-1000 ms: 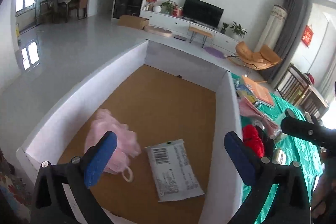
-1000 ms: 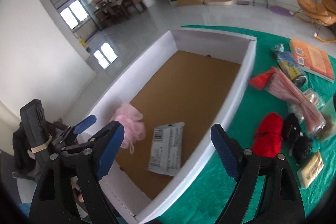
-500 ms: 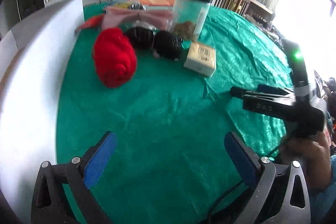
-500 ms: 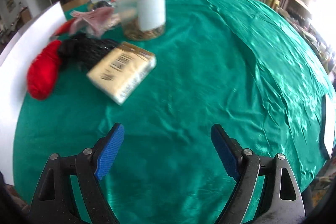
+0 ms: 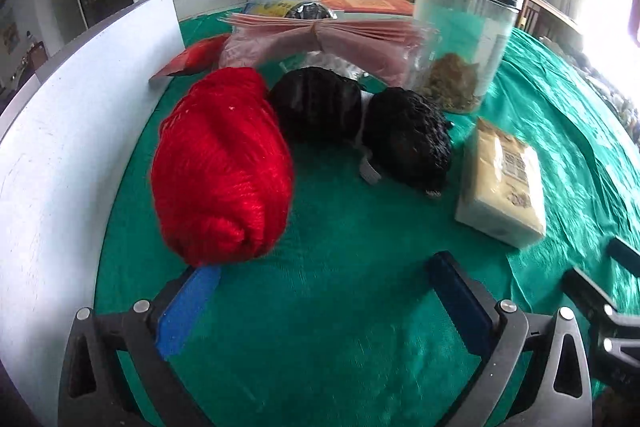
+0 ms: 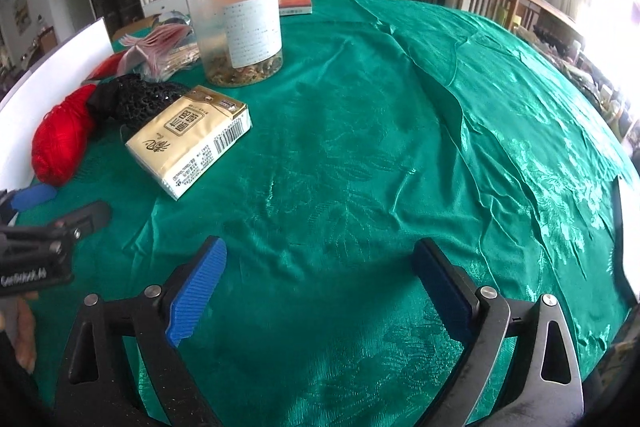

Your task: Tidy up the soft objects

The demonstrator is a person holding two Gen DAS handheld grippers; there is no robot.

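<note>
Your left gripper (image 5: 320,301) was spread wide and held nothing, low over the green cloth (image 5: 340,347), with its left pad (image 5: 188,311) just under the near end of the red yarn bundle (image 5: 222,167). That bundle lay close beside the white box wall (image 5: 60,147) on the left, and the two black mesh puffs (image 5: 360,119) sat just to its right and a little farther away. The yarn looked light and very soft, so it would likely squash and sag rather than slip; you would do best to close across its thick middle, not the loose near end, where strands could pull free. The puffs looked lighter still and springy.

Your right gripper (image 6: 316,291) also stood wide and empty, over bare cloth well to the right of the tissue pack (image 6: 188,143). The pack seemed soft but smooth-wrapped, so gripping across its short sides would probably hold better than pinching its flat top. The clear jar (image 6: 236,23) beyond it looked rigid.
</note>
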